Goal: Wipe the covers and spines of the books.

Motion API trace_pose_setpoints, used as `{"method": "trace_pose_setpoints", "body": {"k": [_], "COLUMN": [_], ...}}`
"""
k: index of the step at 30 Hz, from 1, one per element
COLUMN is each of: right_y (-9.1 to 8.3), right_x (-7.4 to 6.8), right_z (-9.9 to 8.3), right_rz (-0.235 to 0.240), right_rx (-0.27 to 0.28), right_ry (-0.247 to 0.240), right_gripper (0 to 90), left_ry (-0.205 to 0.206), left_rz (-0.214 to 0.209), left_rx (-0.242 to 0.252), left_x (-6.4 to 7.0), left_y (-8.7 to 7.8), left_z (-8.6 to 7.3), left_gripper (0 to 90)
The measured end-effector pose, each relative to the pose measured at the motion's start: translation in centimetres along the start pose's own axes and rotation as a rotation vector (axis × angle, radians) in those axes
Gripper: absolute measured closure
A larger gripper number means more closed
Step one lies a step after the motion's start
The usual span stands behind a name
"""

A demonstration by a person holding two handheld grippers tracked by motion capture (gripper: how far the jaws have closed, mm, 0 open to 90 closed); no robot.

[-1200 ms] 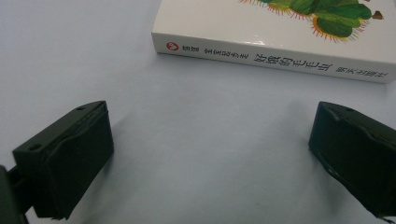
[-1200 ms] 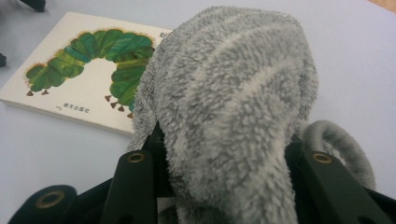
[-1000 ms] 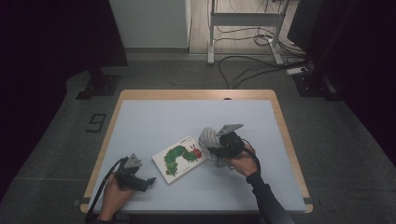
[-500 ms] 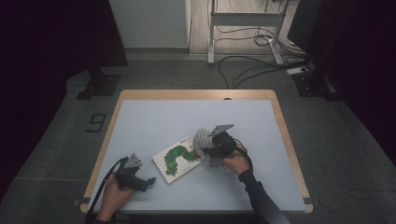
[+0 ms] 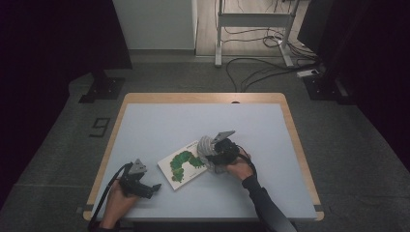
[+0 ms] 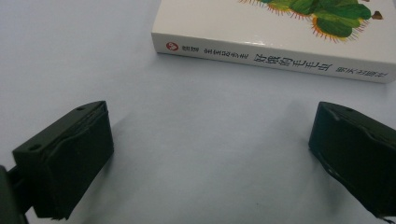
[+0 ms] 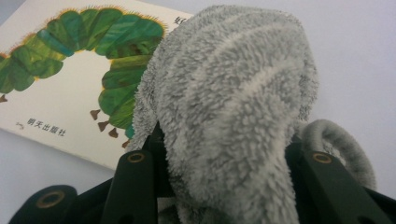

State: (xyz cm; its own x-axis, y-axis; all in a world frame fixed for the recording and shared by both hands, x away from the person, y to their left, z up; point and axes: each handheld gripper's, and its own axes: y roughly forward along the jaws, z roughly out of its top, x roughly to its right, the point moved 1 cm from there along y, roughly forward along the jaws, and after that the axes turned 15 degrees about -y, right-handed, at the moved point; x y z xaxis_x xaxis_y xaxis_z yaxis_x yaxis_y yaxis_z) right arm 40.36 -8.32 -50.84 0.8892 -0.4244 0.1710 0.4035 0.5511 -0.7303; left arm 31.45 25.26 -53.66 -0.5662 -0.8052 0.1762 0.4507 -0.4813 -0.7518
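Two grippers on the table [image 5: 145,121] | book [image 5: 186,164]: white cover, green caterpillar, unmoved near the front edge | right gripper [image 5: 211,153]: has slid left since a second ago, clamped on grey striped fuzzy cloth [image 7: 229,107] over the book's right end | left gripper [image 6: 205,154]: unmoved, jaws wide apart, nothing between them.

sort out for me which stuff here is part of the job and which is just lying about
In the job:
- fluffy grey striped cloth, clamped in the right claw
- white picture book with a green caterpillar cover, lying flat under the cloth
- left claw, open, on the table short of the book's spine

Lying about:
- black cables on the floor beyond the table
- white metal stand behind them
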Motion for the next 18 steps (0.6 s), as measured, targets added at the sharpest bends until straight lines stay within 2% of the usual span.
{"method": "trace_pose_setpoints", "body": {"k": [18], "right_y": [0.4], "right_x": [-1.9], "right_z": [0.9], "right_rz": [0.022], "right_rx": [0.005], "right_ry": [-0.044], "right_gripper": [55.2], "left_ry": [0.001], "left_rz": [0.0], "left_rx": [0.0], "left_x": [0.0], "left_y": [0.0], "left_z": [0.0], "left_gripper": [0.0]}}
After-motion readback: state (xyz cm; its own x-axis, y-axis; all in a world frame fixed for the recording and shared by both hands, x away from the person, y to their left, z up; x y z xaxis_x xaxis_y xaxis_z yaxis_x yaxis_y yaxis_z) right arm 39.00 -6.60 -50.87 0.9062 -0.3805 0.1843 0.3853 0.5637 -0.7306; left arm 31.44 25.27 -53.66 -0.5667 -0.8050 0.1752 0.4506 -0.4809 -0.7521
